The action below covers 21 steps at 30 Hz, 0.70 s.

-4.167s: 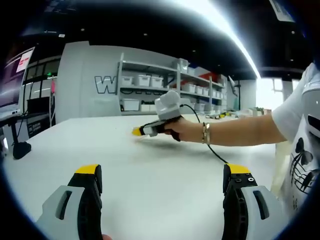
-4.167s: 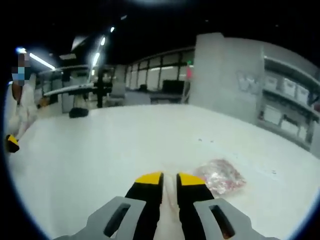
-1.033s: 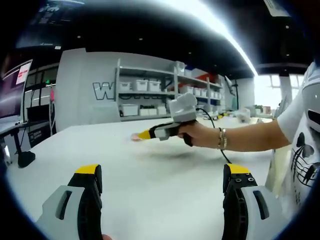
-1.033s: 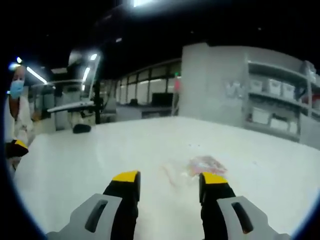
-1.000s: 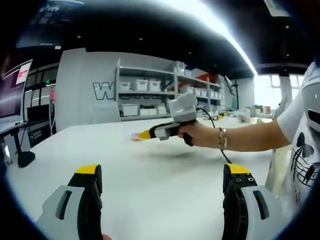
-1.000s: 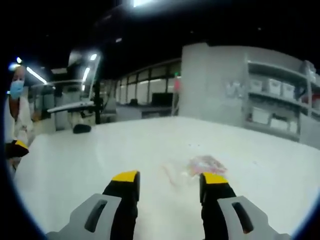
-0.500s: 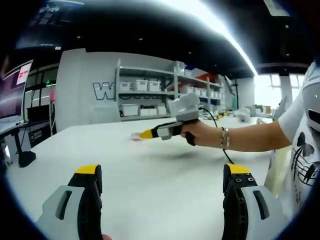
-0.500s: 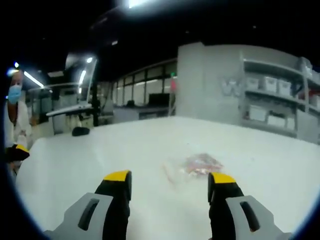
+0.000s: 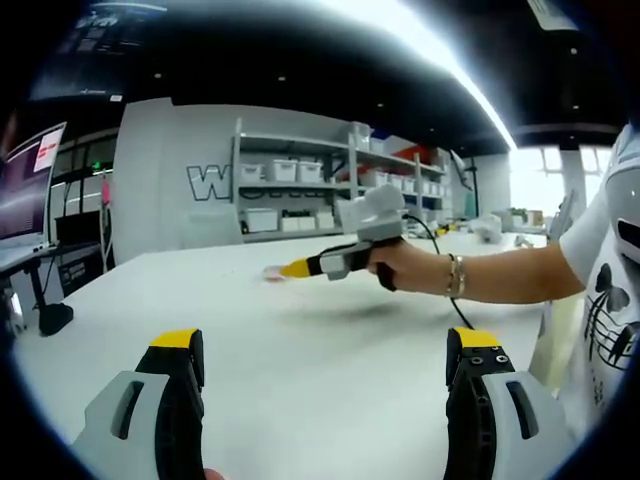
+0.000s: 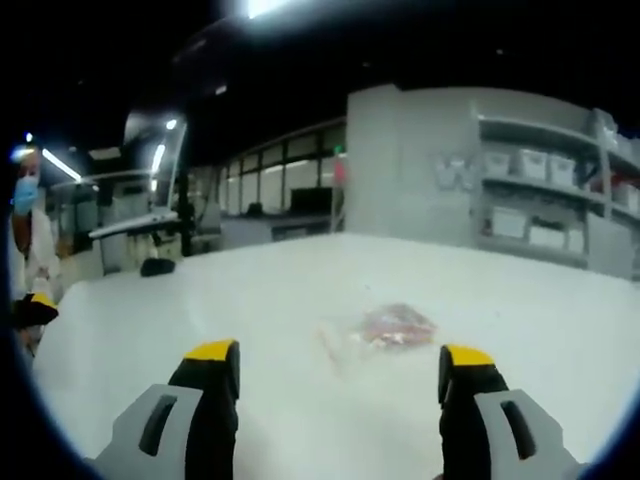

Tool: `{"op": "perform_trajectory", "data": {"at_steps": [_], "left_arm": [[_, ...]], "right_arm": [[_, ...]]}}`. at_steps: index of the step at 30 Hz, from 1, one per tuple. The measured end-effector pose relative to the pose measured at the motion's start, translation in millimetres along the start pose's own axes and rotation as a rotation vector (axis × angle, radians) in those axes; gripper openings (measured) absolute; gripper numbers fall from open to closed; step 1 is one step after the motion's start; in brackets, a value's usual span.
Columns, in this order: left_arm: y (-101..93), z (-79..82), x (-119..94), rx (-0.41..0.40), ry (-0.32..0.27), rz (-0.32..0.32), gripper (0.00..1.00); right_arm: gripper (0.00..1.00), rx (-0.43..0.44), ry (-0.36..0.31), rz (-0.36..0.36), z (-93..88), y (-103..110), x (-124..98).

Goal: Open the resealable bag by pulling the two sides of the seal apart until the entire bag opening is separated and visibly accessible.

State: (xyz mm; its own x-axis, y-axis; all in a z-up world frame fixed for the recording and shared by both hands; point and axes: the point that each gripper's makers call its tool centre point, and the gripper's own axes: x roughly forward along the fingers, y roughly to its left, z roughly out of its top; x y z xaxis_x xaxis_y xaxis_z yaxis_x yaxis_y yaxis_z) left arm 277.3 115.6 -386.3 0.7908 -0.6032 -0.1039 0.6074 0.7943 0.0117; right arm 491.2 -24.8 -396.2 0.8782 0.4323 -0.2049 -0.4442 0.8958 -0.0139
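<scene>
with both claws spread wide, bag (image 10: pixel 385 328) flat on table (image 10: pixel 250 300), ungrasped

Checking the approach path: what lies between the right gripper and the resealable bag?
Bare white table, in the right gripper view, between the right gripper and the bag.

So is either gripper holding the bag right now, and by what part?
Neither. The right gripper is open above the white table, short of the resealable bag. The left gripper is open too, with nothing between its jaws.

A lab or workshop hall: a wide white table (image 9: pixel 300 350), shelves (image 9: pixel 300 185) of storage bins, monitors, black ceiling.
</scene>
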Motion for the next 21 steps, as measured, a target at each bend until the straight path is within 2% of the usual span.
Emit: {"op": "perform_trajectory", "data": {"at_steps": [11,21], "left_arm": [[-4.4,-2.6,0.4,-0.001,0.0,-0.001,1.0],[-4.0,1.4,-2.6,0.005,-0.01,0.003,1.0]], "right_arm": [[0.83,-0.009,-0.004,-0.002,0.4,-3.5,-4.3],[0.82,-0.013,-0.01,-0.009,3.0,-3.8,-12.7]]}}
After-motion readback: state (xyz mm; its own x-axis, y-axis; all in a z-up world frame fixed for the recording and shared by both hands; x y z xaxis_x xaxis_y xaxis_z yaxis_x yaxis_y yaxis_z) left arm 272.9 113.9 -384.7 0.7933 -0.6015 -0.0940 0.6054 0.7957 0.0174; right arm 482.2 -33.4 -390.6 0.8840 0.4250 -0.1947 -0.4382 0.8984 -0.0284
